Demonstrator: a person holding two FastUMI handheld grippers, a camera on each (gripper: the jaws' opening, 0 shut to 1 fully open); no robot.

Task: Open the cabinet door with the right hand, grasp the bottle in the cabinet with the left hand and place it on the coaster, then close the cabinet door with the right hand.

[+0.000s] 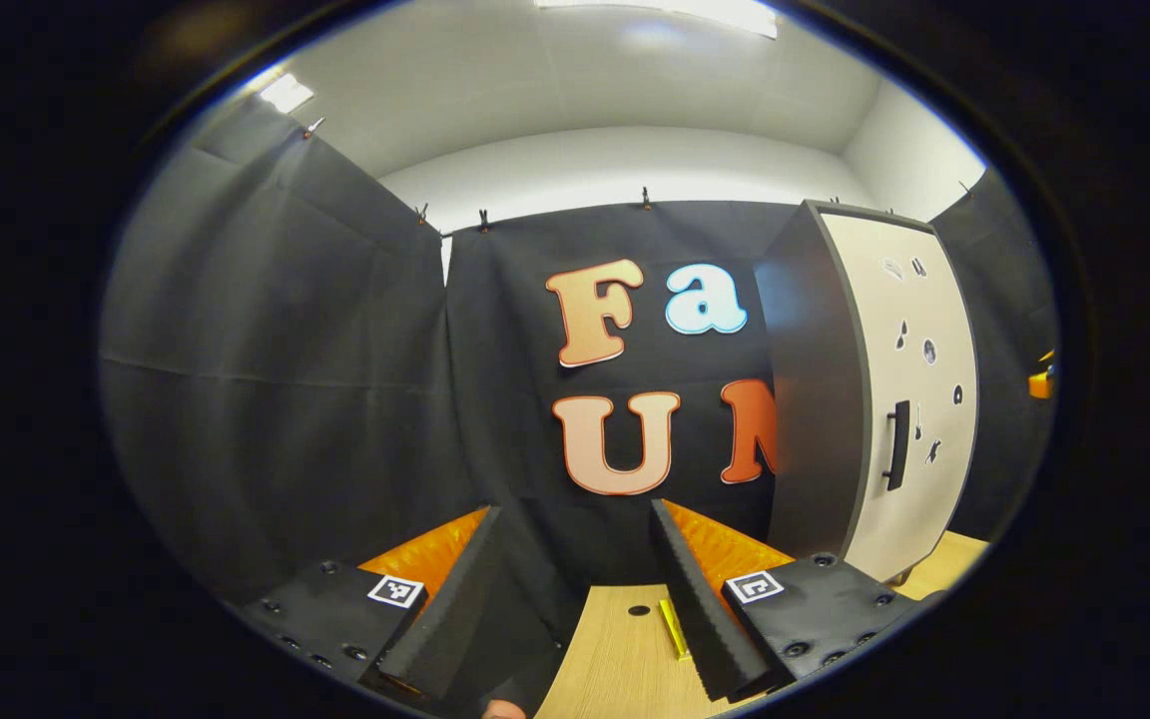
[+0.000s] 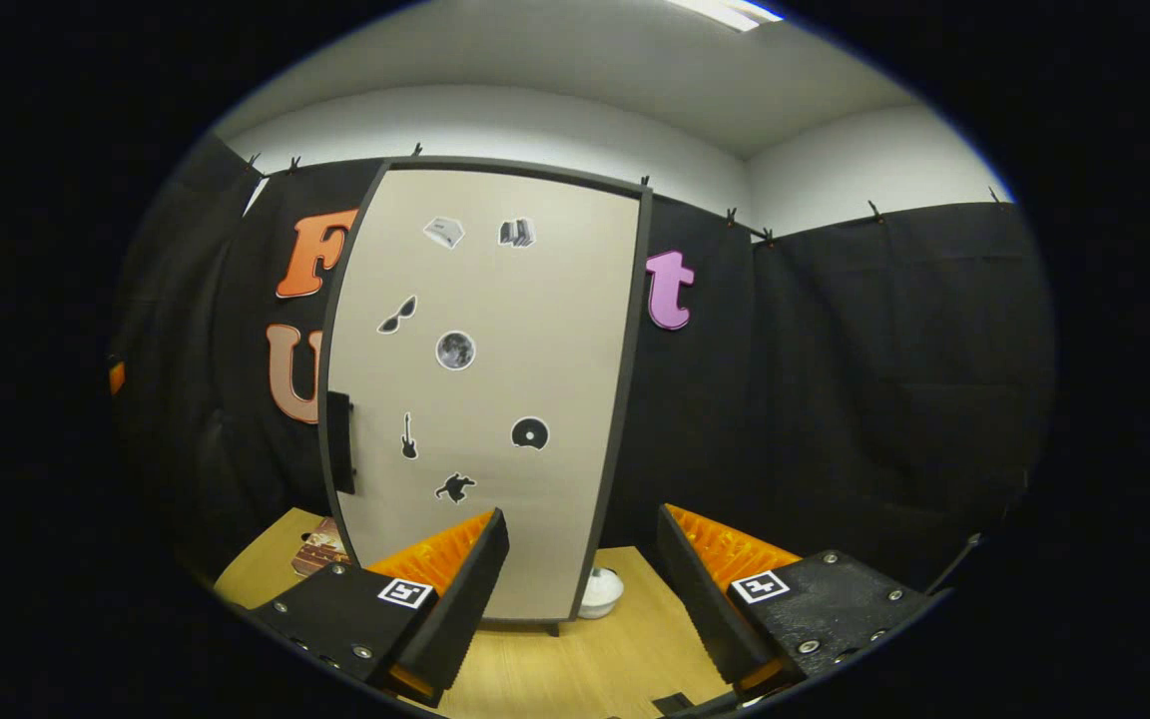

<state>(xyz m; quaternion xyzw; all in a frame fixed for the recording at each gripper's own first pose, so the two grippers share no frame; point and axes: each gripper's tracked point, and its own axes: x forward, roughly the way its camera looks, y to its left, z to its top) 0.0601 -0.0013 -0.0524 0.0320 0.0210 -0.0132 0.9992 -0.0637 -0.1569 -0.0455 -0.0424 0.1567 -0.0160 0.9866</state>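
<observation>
Nothing done so far I'd say: cabinet (image 2: 485, 389) door (image 2: 495, 419) shut with the bottle presumably inside, both grippers (image 1: 575, 589) (image 2: 580, 589) short of it, jaws wide and empty, handle (image 2: 338, 442) untouched.

Black cloth walls (image 1: 286, 350), white ceiling (image 1: 585, 90), wooden table (image 2: 575, 669).

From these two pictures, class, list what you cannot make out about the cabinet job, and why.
- Bottle: hidden behind the shut cabinet door, right gripper view.
- Coaster: perhaps the brown thing partly behind the cabinet; unsure.
- White object: half hidden by the cabinet's base.
- Door stickers: too small, left gripper view.
</observation>
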